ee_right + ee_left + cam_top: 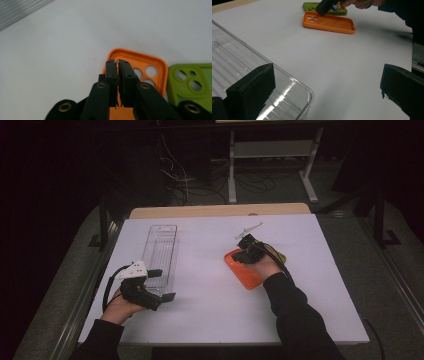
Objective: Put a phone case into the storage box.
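The white table [215, 315] carries everything here. On it, the largest thing is the clear plastic bin [161, 254], a long ribbed tray that lies lengthwise just ahead of the left gripper [162, 285]; nothing can be seen inside it. In the left gripper view its near rounded corner [308, 93] sits between the two black pads, closer to the left pad [252, 87], which hangs over the bin's floor, while the other pad stands well off over bare table. That gripper's jaws are spread wide and press on nothing.

Next in size is the orange phone case [140, 62], lying open side up with its camera holes toward the far end. The right gripper [118, 75] is over the case's left rim, and its jaws are drawn together with the thin orange wall pinched between the pads. Just beyond the fingers on the right lies a green phone case [192, 82], also open side up, touching or nearly touching the orange one.

Farther past the right gripper's fingertips, a small pale clip-like piece [248, 229] rests alone on the table.
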`<state>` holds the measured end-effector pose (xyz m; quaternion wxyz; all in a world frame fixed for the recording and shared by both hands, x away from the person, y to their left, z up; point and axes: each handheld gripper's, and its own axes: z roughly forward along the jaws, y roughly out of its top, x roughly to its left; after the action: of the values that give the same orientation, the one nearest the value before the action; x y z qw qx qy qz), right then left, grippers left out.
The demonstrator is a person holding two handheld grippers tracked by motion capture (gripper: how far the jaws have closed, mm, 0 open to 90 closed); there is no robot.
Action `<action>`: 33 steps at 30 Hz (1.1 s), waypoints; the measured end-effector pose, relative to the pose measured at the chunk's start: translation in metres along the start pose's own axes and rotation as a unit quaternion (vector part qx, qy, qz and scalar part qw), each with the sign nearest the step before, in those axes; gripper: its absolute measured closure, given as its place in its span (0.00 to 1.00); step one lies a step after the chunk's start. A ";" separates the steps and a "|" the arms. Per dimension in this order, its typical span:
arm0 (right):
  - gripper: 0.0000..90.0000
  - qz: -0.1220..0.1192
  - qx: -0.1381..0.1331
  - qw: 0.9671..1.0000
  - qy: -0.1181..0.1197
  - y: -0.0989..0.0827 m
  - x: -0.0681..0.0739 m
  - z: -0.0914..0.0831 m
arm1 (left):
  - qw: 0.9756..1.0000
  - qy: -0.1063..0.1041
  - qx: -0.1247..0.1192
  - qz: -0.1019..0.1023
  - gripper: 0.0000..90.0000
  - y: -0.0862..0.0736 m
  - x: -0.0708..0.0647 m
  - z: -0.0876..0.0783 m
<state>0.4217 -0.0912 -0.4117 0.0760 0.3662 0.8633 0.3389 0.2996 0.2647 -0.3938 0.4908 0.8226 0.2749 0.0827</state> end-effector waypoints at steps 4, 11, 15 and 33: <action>0.98 -0.005 0.009 1.000 0.001 0.008 0.001 0.011 | 1.000 0.000 0.001 -0.002 0.00 0.000 0.000 0.000; 0.98 0.003 0.021 1.000 0.002 0.013 -0.001 0.028 | 1.000 0.000 0.000 -0.001 0.00 0.000 0.000 0.000; 0.98 0.007 0.024 1.000 0.004 0.011 -0.002 0.033 | 1.000 0.000 0.003 0.000 0.00 0.000 0.000 0.000; 0.98 -0.045 0.029 0.996 0.067 0.010 0.021 0.037 | 1.000 -0.003 0.003 0.001 0.00 0.000 -0.001 0.001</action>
<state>0.4260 -0.0526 -0.4310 0.0228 0.3057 0.8913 0.3341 0.2996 0.2635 -0.3949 0.4889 0.8247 0.2728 0.0798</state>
